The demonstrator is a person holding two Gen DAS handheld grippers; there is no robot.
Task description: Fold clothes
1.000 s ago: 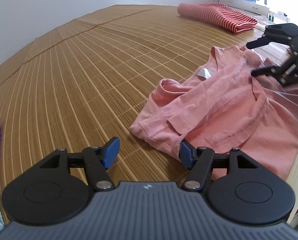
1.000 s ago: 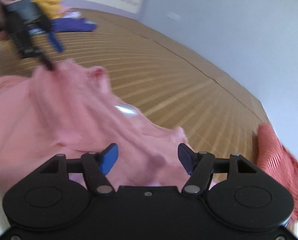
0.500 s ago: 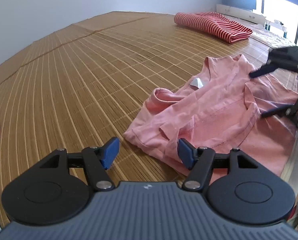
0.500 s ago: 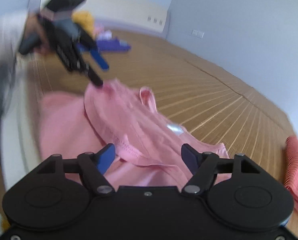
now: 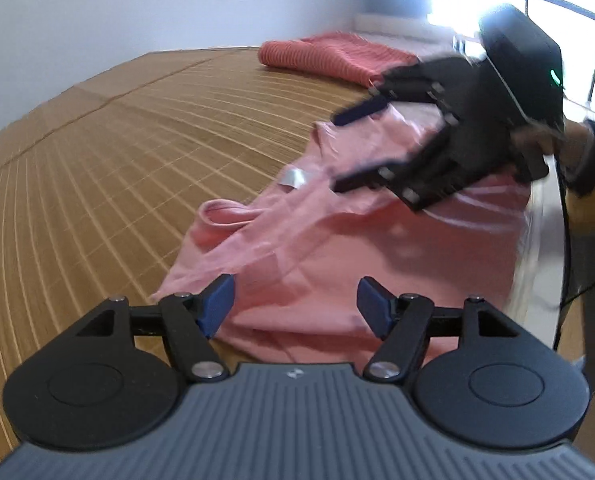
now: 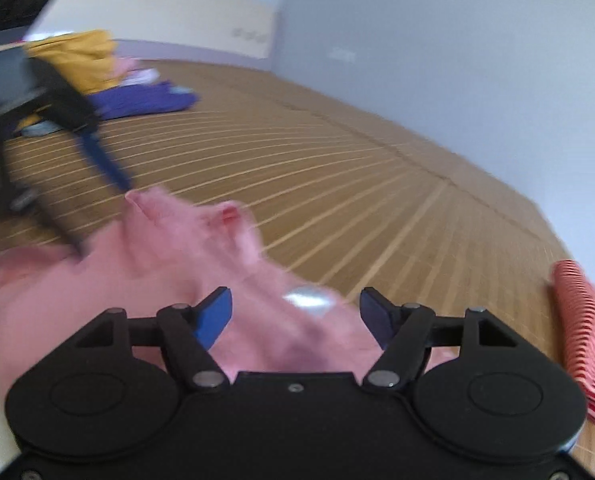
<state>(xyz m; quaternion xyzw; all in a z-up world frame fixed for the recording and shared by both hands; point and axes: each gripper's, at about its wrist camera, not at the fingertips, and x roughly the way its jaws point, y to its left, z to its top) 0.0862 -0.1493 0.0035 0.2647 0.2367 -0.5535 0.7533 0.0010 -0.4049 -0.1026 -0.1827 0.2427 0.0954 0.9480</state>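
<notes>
The left claw [image 5: 293, 302] has its jaws spread and opening wider, hanging over the near edge of the pink shirt [image 5: 337, 232]; cloth shows between the blue pads [image 5: 217, 304], but they do not press on it, so it holds nothing. The right claw [image 6: 295, 312] is also spread wide and empty, poised over the part of the shirt where a pale label [image 6: 307, 296] shows. In the left wrist view the right claw [image 5: 361, 148] hovers above the far right part of the shirt, and the person's hand [image 5: 545, 144] grips its handle.

The pink shirt lies crumpled on the bamboo mat [image 5: 117, 168], bunched and overlapping itself, with one rolled sleeve or hem on its left side. By my reading, no fold has been made on it yet: it must first be gripped at two points, spread flat, then folded.

A red striped garment [image 5: 337, 56] lies far across the mat and looks folded already. A purple garment [image 6: 145, 100] and a yellow one [image 6: 77, 56] lie heaped at the far left in the right wrist view, seemingly yet to be folded. Most of the task looks to be ahead.
</notes>
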